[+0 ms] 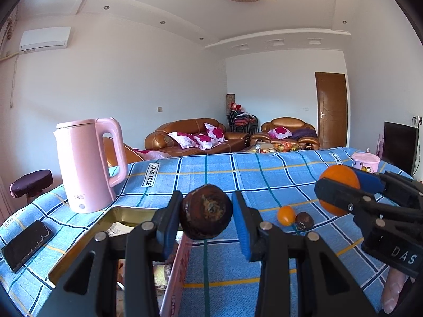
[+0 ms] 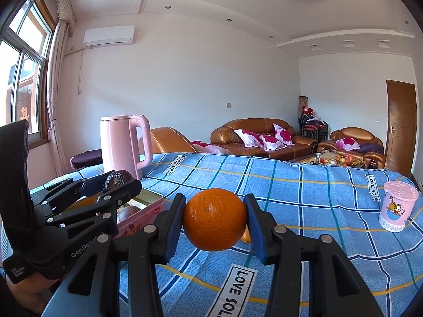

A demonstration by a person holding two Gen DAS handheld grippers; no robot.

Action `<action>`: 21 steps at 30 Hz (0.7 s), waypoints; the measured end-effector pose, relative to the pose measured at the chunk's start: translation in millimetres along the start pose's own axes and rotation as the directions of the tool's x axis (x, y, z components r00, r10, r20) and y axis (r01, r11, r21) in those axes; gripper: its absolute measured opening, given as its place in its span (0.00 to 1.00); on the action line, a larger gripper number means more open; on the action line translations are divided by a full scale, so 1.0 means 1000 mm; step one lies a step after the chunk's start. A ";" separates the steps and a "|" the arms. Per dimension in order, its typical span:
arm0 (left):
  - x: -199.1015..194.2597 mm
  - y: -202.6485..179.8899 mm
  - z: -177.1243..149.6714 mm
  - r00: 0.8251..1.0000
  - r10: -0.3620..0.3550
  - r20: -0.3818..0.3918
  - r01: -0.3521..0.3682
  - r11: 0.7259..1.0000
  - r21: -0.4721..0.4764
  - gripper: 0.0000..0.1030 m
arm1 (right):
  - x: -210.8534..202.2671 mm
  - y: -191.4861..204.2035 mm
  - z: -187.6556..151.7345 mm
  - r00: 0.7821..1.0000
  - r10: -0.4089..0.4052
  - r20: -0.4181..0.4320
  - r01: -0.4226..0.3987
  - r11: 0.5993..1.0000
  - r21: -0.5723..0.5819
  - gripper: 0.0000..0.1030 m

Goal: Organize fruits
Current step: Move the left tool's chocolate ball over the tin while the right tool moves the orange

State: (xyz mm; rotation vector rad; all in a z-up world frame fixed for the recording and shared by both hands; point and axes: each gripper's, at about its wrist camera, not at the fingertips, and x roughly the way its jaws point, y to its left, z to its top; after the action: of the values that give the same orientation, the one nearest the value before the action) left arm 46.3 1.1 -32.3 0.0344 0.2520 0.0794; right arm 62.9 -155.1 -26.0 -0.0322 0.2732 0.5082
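While both grippers hang above the blue checked tablecloth (image 1: 238, 174), each has a fruit clamped between its blue pads. The left gripper (image 1: 207, 218) has its jaws only narrowly parted, pressed on either side of a dark brown fruit (image 1: 206, 215) with a rough, shrivelled end facing the camera; below it lies the open pink tin box (image 2: 156, 207). The right gripper (image 2: 215, 223) is likewise closed down to the width of an orange (image 2: 214, 219), pads touching its left and right flanks.

The left wrist view shows, on the cloth beyond the fingers, a small orange fruit (image 1: 286, 215) just beside a second dark brown fruit (image 1: 304, 221), and a black phone (image 1: 26, 243) lying flat at the left; in the right wrist view the phone does not appear and only a sliver of the small orange fruit peeks from behind the held orange. The right wrist view shows a fruit lying inside the tin box, which the left view does not show.

Readable writing: "GenRobot" on the left gripper's body, "DAS" on the right gripper's body, and "LOVE SOLE" labels on the tablecloth. Further back stand a pink kettle (image 1: 87, 166) at the left and a pink cartoon cup (image 2: 398, 206) at the right, then brown leather sofas (image 1: 195, 137).
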 end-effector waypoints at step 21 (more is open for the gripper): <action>-0.013 0.050 -0.003 0.995 0.091 -0.030 -0.092 0.995 -0.035 0.38 | 0.024 0.055 0.016 0.994 0.106 -0.028 -0.107 0.992 -0.060 0.46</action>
State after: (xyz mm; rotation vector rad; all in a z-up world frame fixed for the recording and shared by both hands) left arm 29.8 50.2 -29.7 0.0091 0.2772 0.1755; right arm 60.5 -94.2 -15.3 -0.0840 0.2845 0.6226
